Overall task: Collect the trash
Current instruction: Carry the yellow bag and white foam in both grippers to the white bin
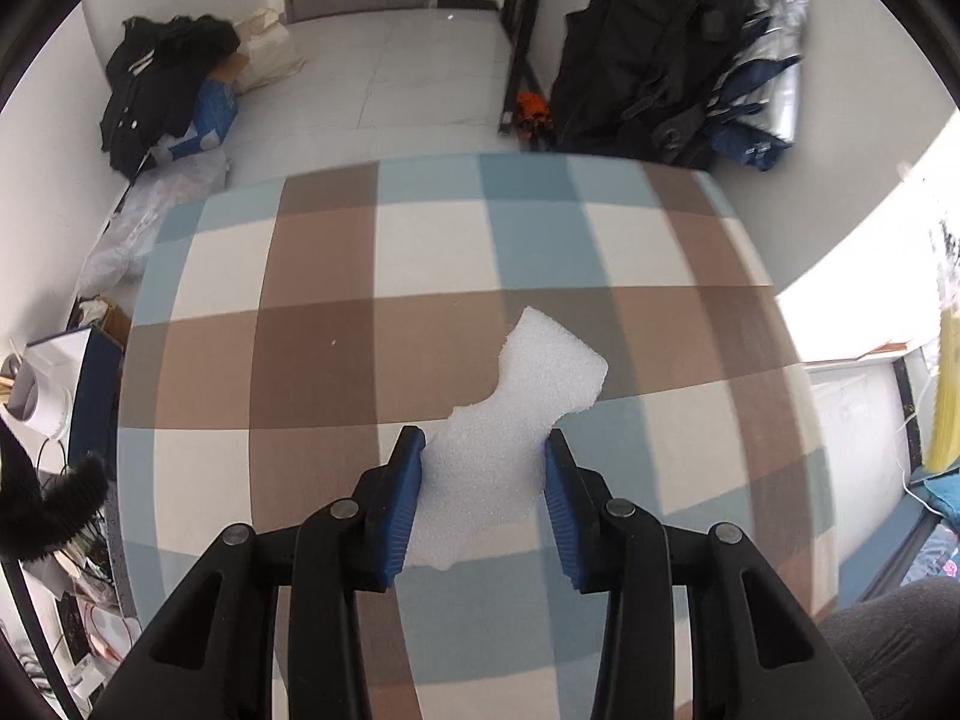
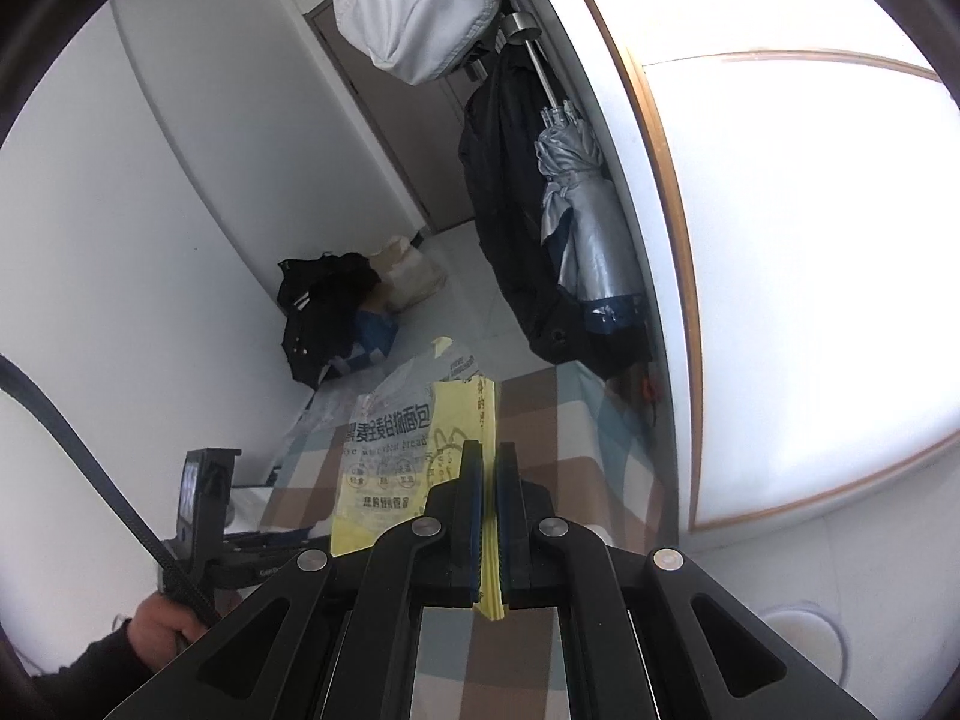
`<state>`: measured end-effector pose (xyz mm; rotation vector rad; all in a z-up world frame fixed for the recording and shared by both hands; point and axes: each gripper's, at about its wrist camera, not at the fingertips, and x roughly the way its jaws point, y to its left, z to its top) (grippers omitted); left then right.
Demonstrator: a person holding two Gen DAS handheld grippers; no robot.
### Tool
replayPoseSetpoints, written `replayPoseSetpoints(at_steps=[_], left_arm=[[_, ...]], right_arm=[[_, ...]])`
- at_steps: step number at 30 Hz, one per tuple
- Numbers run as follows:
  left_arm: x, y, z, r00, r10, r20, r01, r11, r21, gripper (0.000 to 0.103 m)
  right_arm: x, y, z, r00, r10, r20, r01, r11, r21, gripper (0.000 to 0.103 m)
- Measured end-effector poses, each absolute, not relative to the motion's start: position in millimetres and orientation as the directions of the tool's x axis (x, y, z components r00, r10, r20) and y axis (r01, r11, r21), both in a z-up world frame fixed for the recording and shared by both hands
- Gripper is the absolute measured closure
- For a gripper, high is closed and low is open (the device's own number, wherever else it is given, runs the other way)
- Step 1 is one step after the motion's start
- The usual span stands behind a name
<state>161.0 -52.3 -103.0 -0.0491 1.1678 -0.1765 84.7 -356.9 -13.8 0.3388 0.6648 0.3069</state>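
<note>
We had both pieces in hand: our left gripper [image 1: 485, 450] pinched the white foam scrap [image 1: 516, 420] between its pads above the checked table [image 1: 312, 360], our right gripper [image 2: 487, 468] clamped the yellow bread bag [image 2: 414, 450]. Binning them remained (no bin was visible).

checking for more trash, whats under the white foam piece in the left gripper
Only the checked tablecloth shows around the foam piece, gripped between the left gripper fingers. The patch directly beneath is covered, so unseen.

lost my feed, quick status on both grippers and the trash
Left gripper shut on white foam piece, above checkered table. Right gripper shut on yellow bread bag. Nothing in the way.
</note>
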Motion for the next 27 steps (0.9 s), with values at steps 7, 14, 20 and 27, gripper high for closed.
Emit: replayPoseSetpoints(at_steps=[7,14,20,27], left_arm=[[133,-69,-52,0.481,-0.212,-0.851,0.187,0.973,-0.137,0.069],[105,-103,-9,0.542,-0.311,-0.781,0.283,0.942,-0.180,0.069],[82,-147,9,0.531,-0.401,-0.747,0.384,0.899,-0.209,0.069],[82,-212,-2,0.391,-0.505,-0.769,0.471,0.828,-0.305,0.069]], right_arm=[[30,-364,26,0.777,0.429,-0.461,-0.196,0.860,0.471,0.100],[-34,-388,62,0.828,0.400,-0.392,-0.208,0.870,0.448,0.100],[-72,-423,63,0.854,0.335,-0.398,-0.161,0.897,0.411,0.100],[-93,-480,34,0.879,0.194,-0.436,0.004,0.910,0.414,0.100]])
